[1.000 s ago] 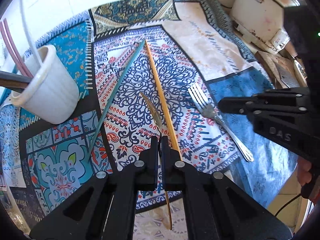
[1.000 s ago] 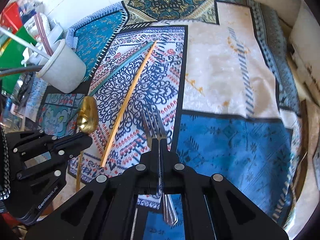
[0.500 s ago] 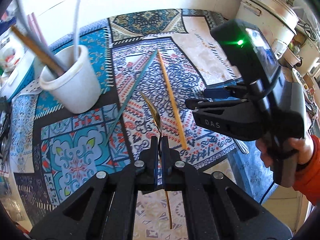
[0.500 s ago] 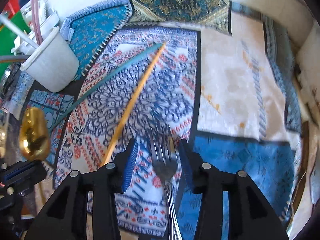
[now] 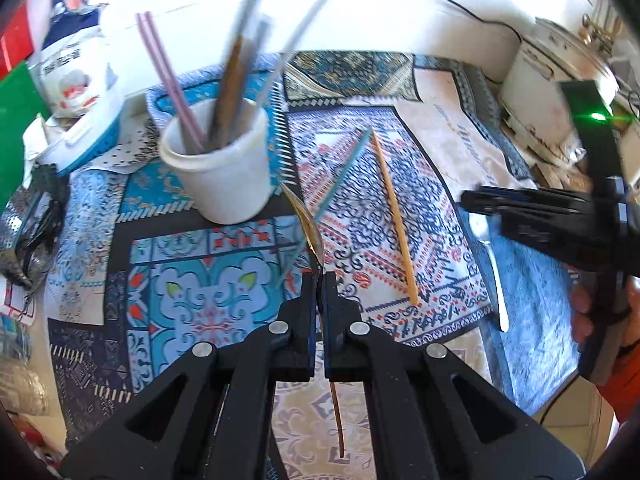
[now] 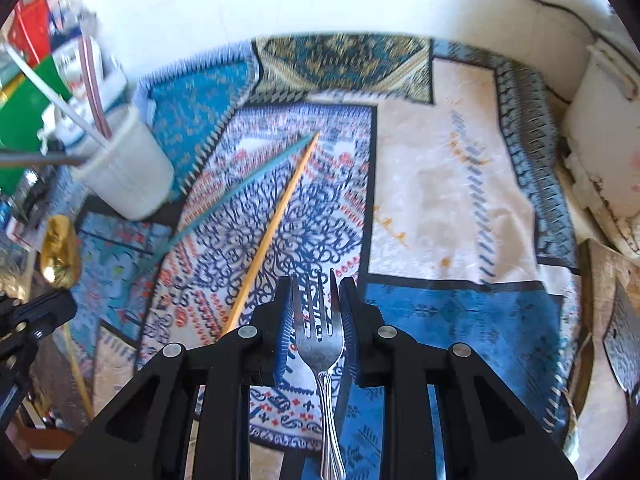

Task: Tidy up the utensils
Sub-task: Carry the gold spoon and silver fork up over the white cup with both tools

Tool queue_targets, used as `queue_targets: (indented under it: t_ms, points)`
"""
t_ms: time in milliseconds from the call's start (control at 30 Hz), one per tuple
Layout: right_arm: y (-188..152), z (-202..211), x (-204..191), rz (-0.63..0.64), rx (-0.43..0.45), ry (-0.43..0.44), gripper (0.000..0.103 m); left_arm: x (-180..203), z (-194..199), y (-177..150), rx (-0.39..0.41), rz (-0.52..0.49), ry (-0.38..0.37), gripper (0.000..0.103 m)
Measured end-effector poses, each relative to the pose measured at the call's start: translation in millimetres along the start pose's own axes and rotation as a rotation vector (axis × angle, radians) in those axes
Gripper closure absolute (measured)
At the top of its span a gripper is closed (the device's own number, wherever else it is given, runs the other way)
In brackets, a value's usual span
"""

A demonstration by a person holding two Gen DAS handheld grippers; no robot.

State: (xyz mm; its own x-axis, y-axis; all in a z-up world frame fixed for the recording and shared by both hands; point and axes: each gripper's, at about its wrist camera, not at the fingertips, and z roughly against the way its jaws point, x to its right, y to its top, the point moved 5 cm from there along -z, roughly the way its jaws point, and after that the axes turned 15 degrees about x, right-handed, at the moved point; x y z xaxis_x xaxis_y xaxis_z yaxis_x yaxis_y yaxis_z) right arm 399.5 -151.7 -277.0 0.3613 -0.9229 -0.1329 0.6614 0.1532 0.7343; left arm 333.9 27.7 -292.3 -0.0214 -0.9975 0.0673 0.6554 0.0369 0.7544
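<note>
- Two views, left wrist first: the left gripper (image 5: 319,280) has its fingers clamped on the neck of a gold spoon (image 5: 310,227), bowl forward and handle trailing back under the camera, a hold that probably suits dropping it handle-down.
- At 11 o'clock from the spoon stands the white cup (image 5: 224,168), already holding chopsticks and straws, so it looks like the collecting point.
- A teal chopstick (image 5: 340,172) and an orange chopstick (image 5: 394,220) lie on the patterned cloth (image 5: 192,280) covering the counter.
- Right wrist: the right gripper (image 6: 316,312) has its fingers spread on either side of the fork (image 6: 320,340), tines toward 12 o'clock; contact unclear.
</note>
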Motion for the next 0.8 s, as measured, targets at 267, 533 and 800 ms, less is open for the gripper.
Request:
queue_targets:
  t_ms: [267, 533, 800]
  points:
    - [22, 36, 1, -0.009, 0.096, -0.005, 0.082, -25, 18, 15, 0.061, 0.048, 0.044, 0.102]
    - [33, 50, -2, -0.018, 0.135, -0.004, 0.082, -42, 35, 28, 0.114, 0.07, 0.075, 0.102]
    - [49, 58, -10, 0.0, 0.171, -0.001, 0.082, -53, 51, 44, 0.172, 0.073, 0.098, 0.102]
